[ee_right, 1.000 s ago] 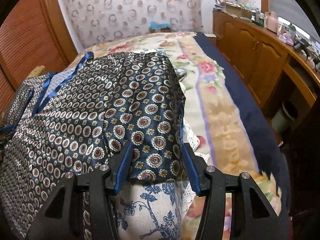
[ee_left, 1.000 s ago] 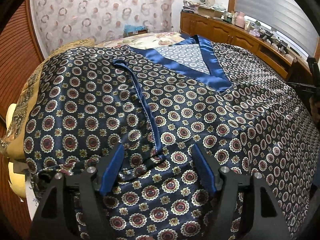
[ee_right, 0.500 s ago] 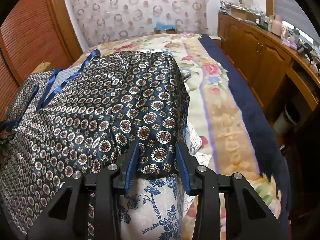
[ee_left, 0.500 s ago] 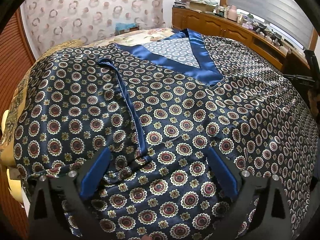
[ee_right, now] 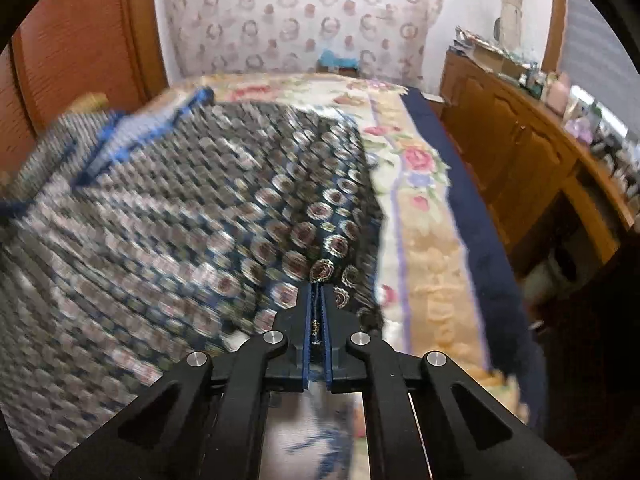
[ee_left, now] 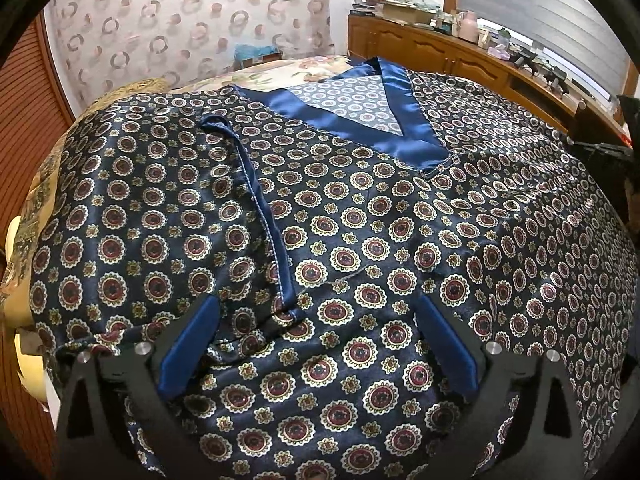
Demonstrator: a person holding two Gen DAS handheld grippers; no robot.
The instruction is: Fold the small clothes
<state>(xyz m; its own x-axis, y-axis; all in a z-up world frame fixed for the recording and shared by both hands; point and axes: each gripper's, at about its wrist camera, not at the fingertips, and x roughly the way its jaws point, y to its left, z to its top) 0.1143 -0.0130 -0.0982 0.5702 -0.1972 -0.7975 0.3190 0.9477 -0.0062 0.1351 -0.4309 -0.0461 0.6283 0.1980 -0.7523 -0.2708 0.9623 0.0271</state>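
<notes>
A navy satin top (ee_left: 360, 240) with a red-and-cream medallion print and a blue V-neck trim (ee_left: 360, 120) lies spread on the bed. A blue-edged sleeve cuff (ee_left: 260, 220) is folded over its left side. My left gripper (ee_left: 316, 312) is open, its blue pads straddling the lower cloth near the cuff's end. In the right wrist view the same top (ee_right: 200, 220) is blurred. My right gripper (ee_right: 318, 292) is shut on the top's right edge and lifts a fold of it.
A floral bedspread (ee_right: 424, 240) with a navy border lies under the top. A wooden cabinet (ee_right: 520, 152) with clutter runs along the right. A wooden panel (ee_right: 80, 60) and a patterned curtain (ee_left: 180, 32) stand behind the bed.
My right gripper closed on the top's right edge and began pulling it, blurring the view. My left gripper opened wider and moved closer over the cloth.
</notes>
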